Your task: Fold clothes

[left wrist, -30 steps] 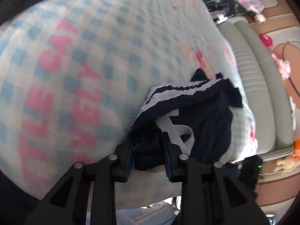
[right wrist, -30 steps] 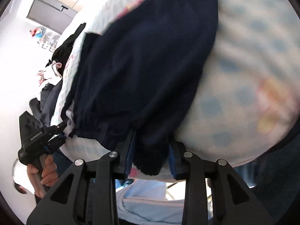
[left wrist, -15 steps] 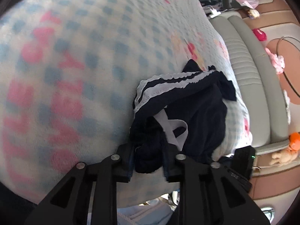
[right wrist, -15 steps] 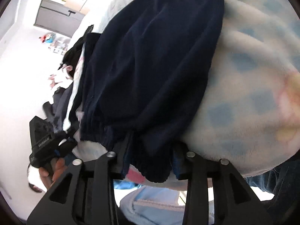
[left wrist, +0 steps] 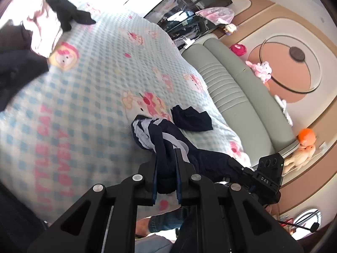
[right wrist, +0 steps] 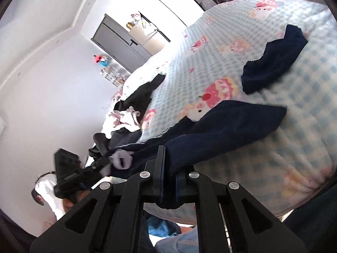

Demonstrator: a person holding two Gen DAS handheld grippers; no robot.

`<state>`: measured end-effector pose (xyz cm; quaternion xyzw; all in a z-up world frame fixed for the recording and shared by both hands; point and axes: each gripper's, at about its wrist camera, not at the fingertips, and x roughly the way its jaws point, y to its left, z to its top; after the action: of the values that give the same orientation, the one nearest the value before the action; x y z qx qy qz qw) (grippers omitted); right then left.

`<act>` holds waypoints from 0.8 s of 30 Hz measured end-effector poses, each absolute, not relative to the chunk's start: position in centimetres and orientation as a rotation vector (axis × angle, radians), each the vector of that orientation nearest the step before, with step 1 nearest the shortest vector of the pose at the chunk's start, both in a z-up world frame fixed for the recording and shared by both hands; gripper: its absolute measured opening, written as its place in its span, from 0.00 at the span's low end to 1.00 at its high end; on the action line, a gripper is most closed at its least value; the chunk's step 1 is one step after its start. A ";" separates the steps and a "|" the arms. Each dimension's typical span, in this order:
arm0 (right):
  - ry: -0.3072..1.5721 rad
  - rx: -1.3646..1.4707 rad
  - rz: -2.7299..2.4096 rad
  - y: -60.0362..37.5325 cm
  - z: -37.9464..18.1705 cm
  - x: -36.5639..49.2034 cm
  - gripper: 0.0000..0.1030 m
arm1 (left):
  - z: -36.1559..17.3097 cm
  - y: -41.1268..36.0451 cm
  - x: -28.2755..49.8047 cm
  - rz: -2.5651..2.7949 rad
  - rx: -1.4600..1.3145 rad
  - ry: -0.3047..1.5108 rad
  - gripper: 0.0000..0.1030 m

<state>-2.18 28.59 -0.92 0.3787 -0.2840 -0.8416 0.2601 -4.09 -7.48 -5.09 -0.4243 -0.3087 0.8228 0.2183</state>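
A navy garment with white stripes [left wrist: 160, 135] is stretched between both grippers above the checked blanket [left wrist: 88, 88]. My left gripper [left wrist: 166, 175] is shut on its bunched striped end. My right gripper [right wrist: 168, 179] is shut on the other navy end [right wrist: 221, 130]. The right gripper's body shows in the left wrist view [left wrist: 265, 179], and the left gripper in the right wrist view [right wrist: 69, 175]. A small folded navy piece [left wrist: 190, 118] lies on the blanket beyond the held garment; it also shows in the right wrist view [right wrist: 271, 59].
A pile of black, pink and white clothes [left wrist: 48, 23] lies at the far end of the bed, also seen in the right wrist view [right wrist: 130, 109]. A grey padded bench [left wrist: 238, 92] runs along the bed's right side. Plush toys [left wrist: 261, 69] sit on the floor.
Both grippers have lifted and pulled back from the blanket with the garment. The garment now hangs stretched between them, and the small navy piece lies apart on the blanket.
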 end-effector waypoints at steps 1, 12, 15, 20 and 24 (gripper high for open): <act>-0.786 1.023 -2.273 28.9 -0.9 -1.9 0.05 | -4.9 -7.4 -4.0 2.277 -1.177 -0.850 0.13; -0.697 1.312 -2.350 29.4 -4.7 -7.9 0.05 | -6.7 -6.3 -9.2 2.252 -1.391 -0.804 0.12; -0.658 1.153 -2.385 29.1 0.7 -12.8 0.05 | 0.3 -6.5 -14.0 2.276 -1.164 -0.838 0.12; -0.553 0.635 -2.496 29.0 17.4 -15.3 0.05 | 17.5 -7.5 -14.3 2.485 -0.617 -0.689 0.12; -0.532 0.516 -2.509 29.3 21.4 -14.7 0.06 | 18.2 -9.7 -13.6 2.487 -0.629 -0.756 0.13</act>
<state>-14.66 29.29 21.38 0.1904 -0.1965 -0.9262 0.2596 -13.60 -9.73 18.21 -0.2289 -0.2749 0.9047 0.2316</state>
